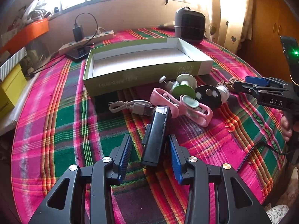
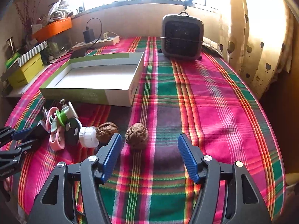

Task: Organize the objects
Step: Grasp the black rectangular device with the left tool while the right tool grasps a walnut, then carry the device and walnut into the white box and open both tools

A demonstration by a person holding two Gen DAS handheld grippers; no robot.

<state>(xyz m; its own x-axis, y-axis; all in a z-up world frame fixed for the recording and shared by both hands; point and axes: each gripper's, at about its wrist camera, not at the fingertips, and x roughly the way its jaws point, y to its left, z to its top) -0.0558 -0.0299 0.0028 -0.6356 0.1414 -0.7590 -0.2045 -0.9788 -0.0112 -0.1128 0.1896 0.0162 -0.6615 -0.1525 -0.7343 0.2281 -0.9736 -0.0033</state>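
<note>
A shallow green-and-white box (image 1: 142, 63) (image 2: 97, 78) lies open on the plaid cloth. In front of it is a pile: pink clips (image 1: 188, 108), a green-and-white spool (image 1: 182, 89), a black disc (image 1: 208, 94), a white cap (image 1: 223, 91), a white cable (image 1: 129, 106). A black rectangular device (image 1: 157, 136) lies between the open fingers of my left gripper (image 1: 151, 149), apart from both pads. My right gripper (image 2: 149, 149) is open over the cloth; one walnut (image 2: 136, 135) lies just ahead of it by the left finger, another walnut (image 2: 107, 130) lies further left.
A small grey heater (image 2: 182, 37) stands at the back of the table. A power strip with a charger (image 1: 87, 39) and a phone lie behind the box. Yellow and striped boxes (image 2: 26, 67) and an orange tray sit at the left. A curtain hangs at the right.
</note>
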